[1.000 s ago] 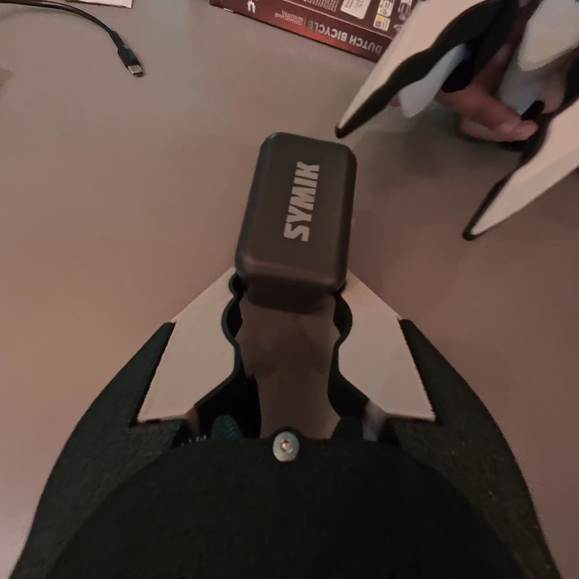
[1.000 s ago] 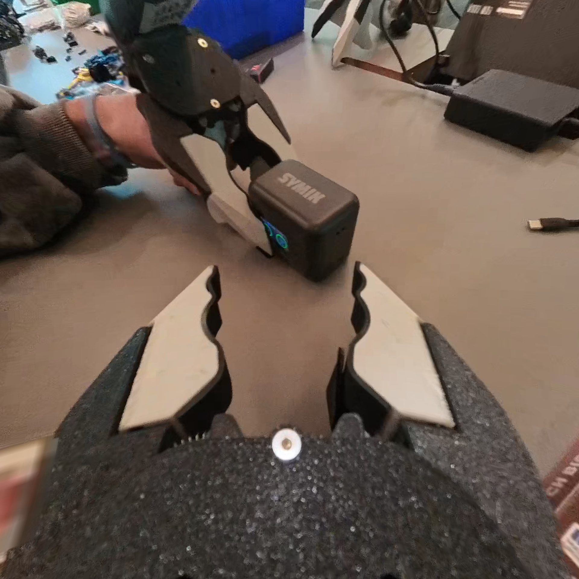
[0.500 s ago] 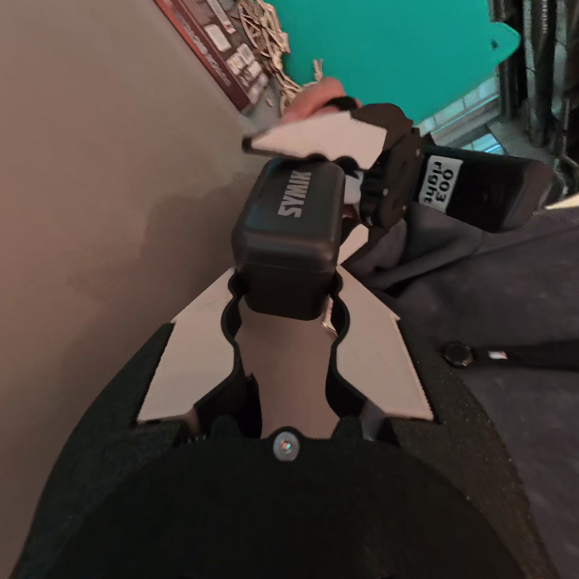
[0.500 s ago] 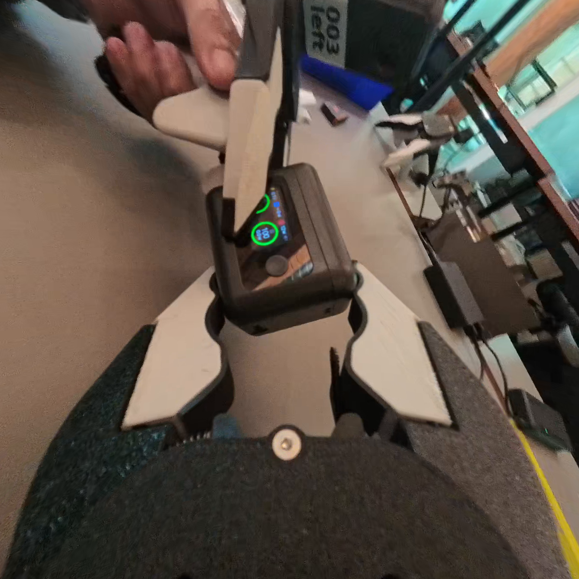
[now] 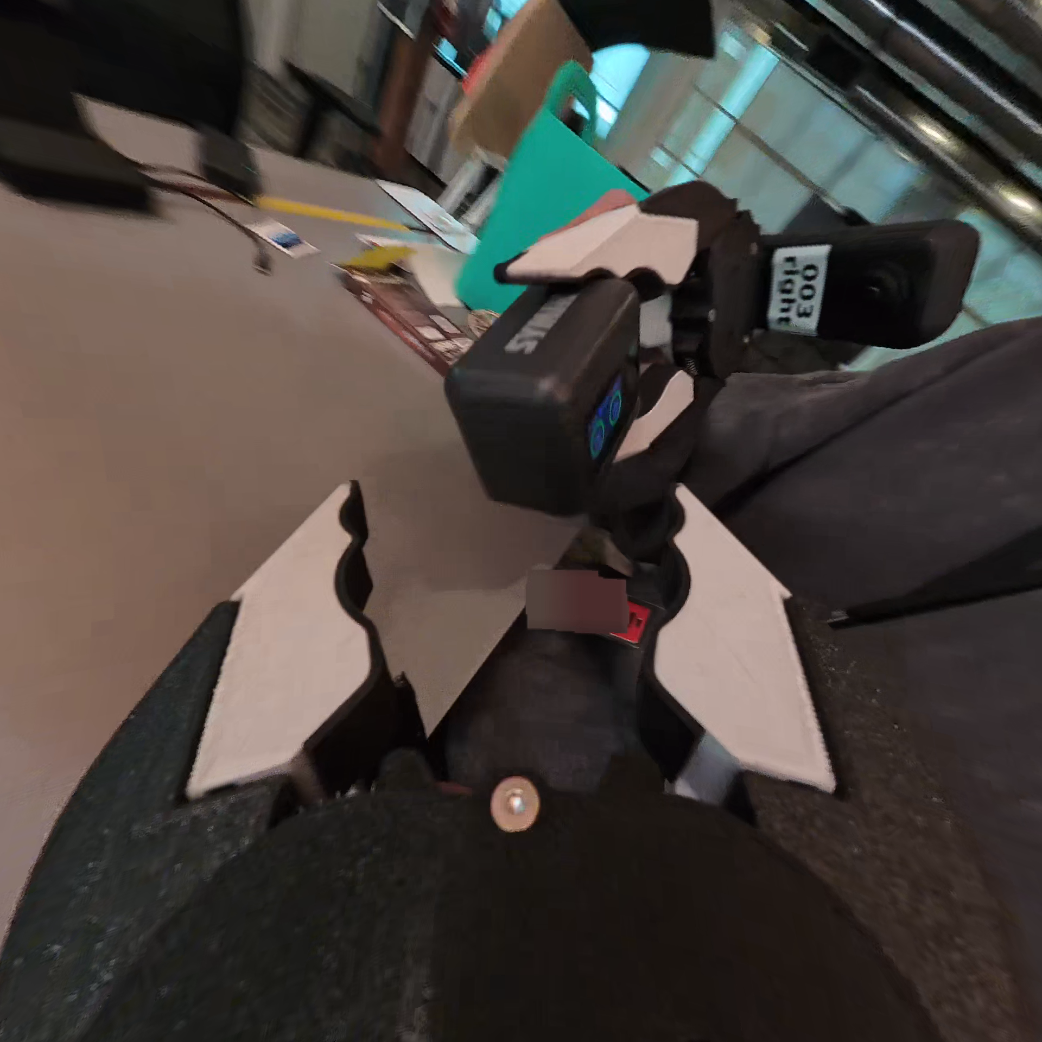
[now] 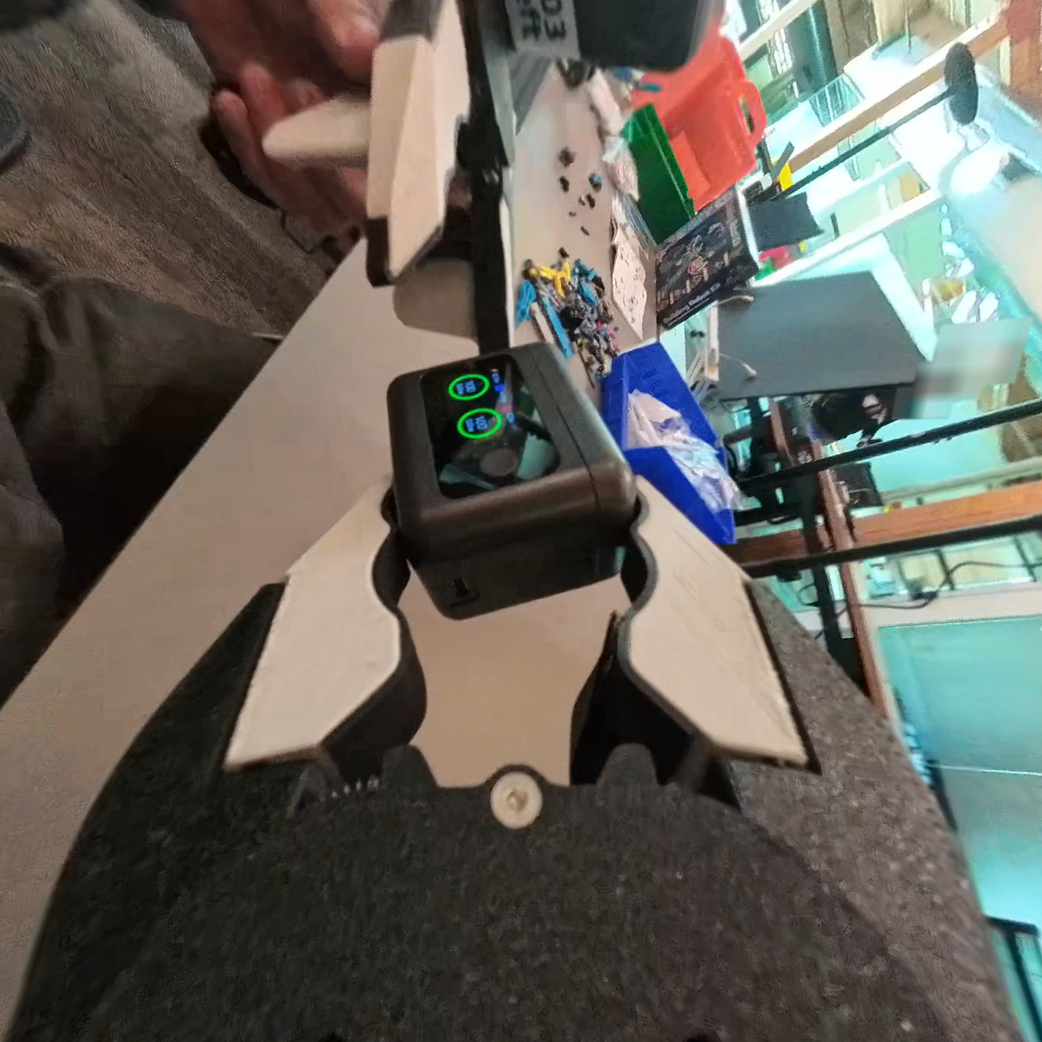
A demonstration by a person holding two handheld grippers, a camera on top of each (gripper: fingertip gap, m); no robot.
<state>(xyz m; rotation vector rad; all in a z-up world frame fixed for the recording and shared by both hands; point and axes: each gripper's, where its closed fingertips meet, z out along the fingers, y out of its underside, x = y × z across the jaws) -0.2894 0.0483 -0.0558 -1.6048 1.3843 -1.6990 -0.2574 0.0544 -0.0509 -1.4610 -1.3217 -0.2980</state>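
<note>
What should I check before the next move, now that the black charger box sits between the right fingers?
1. Right gripper shut on the black box: ok, both fingertips press its sides.
2. Left gripper clear of the box: ok, its jaws stand open and empty.
3. Box off the table: ok, held in the air.
4. Grip depth: not ok, only the near end sits between the fingertips.
5. Screen face with green rings unobstructed: ok, it faces up in the right wrist view.
6. Space between the two grippers: cannot tell, the left gripper is blurred just beyond the box.
</note>
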